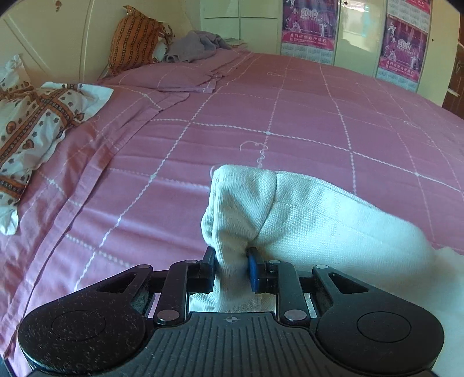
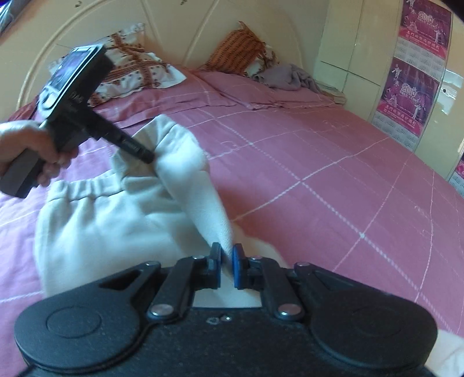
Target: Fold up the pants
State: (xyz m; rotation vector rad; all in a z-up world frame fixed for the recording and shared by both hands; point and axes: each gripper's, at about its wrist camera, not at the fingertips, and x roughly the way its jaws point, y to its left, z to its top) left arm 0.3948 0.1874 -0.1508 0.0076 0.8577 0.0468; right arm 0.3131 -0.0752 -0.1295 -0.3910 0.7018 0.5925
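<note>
On the far left of the left wrist view a white pillow with orange patterned bands (image 1: pixel 32 121) lies on the bed (image 1: pixel 290 116), and behind it an orange striped pillow (image 1: pixel 133 43) leans against the cream headboard (image 1: pixel 52 37). Just to the right of that pillow a crumpled grey-purple cloth (image 1: pixel 194 46) sits on the pink bedspread with its white grid lines. Further right, two magenta calendar posters (image 1: pixel 310 26) hang on the pale wardrobe doors (image 1: pixel 359 32).

Low in the middle, the left tool (image 1: pixel 231 269) is clenched on a bunched fold of the cream-white pants (image 1: pixel 319 220); the cloth fills the gap between the blue pads and rises in a rounded hump in front of the fingers, lifted off the bedspread, then trails away to the right.

In the right wrist view, a hand (image 2: pixel 29 150) at the far left grips the handle of the left tool, whose fingers bite into the raised pants at their upper edge. Below it, the elastic waistband (image 2: pixel 87 185) lies gathered on the bed and the body of the pants spreads flat toward the camera. From the left tool's hold a taut ridge of fabric runs down and to the right into the right tool (image 2: pixel 227 268), which is clenched on a thin edge of the pants, the pads almost meeting on the cloth. To the right lies open pink bedspread, with the wardrobe and posters beyond.
</note>
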